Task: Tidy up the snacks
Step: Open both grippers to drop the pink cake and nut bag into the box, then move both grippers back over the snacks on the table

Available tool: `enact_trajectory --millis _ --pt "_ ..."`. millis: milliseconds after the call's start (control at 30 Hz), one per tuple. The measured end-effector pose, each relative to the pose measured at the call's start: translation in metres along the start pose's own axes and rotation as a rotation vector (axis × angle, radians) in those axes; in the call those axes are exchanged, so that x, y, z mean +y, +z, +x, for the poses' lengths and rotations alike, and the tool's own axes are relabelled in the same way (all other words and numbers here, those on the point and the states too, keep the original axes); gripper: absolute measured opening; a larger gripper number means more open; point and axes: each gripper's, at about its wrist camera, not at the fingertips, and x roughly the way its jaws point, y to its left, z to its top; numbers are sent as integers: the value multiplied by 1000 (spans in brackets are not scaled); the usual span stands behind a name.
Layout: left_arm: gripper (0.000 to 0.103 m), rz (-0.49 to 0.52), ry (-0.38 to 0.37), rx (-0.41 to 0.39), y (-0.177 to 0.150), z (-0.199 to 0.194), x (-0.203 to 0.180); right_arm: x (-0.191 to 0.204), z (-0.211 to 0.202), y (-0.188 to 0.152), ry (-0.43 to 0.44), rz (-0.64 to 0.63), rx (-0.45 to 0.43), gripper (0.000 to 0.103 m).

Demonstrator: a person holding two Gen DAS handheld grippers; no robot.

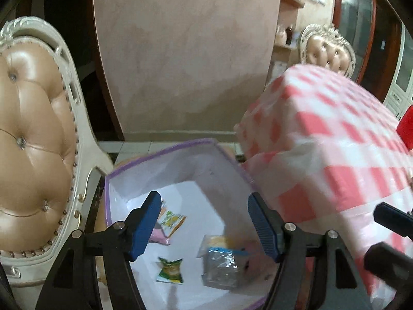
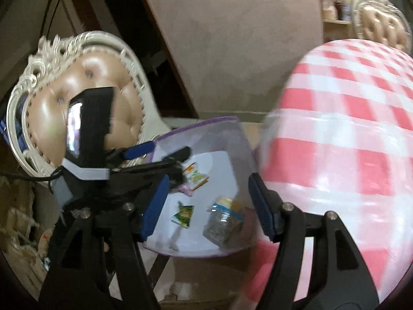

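With both the left claw [image 1: 204, 223] and right claw [image 2: 207, 202] apart and empty, the box's [image 1: 180, 155] light, crinkly snack packets [image 1: 170, 270] look best pinched at their sealed edges.

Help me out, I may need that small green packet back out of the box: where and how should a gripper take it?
The green packet lies flat on the floor of the purple-edged box, apart from the other snacks. Probably come straight down from above, jaws spanning its narrow width and pinching its two side edges, since the walls block any sideways approach.
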Motion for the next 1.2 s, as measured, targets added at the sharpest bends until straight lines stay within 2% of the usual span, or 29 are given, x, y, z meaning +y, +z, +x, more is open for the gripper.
enact_trajectory --millis 100,200,300,333,400,467,600,733,833,933,1000,1100,1200 --pt "72 15 -98 -30 3 -24 -29 -28 -46 -10 -41 32 -69 67" --pt "74 105 -220 -34 1 -47 -80 -59 -85 -20 -90 73 -121 69" --pt "76 211 -376 10 -5 -64 -139 -98 -135 -38 -200 124 -172 70" --pt "76 256 -454 31 -8 -71 -166 -105 -146 -43 -233 127 -180 70" --pt "76 307 -547 60 -14 -79 -201 -132 -179 -63 -337 154 -194 70" --pt "76 364 -630 81 -21 -85 -245 -156 -207 -80 -386 209 -212 70" --pt "76 457 -642 97 -36 -88 -311 -214 -267 -123 -476 361 -263 71" --pt "76 523 -727 148 -57 -88 -379 -259 -314 -157 -571 495 -289 71" --pt "76 576 -747 152 -69 -89 -418 -284 -339 -169 -678 549 -302 71" --pt "76 630 -792 129 -80 -96 -462 -304 -357 -181 -749 621 -314 71" --pt "76 650 -761 122 -83 -95 -481 -317 -371 -190 -753 698 -342 71" --pt "76 601 -752 166 -87 -86 -502 -319 -378 -194 -769 716 -356 71" --pt "76 563 -675 113 -90 -87 -519 -316 -380 -191 -761 709 -376 71"
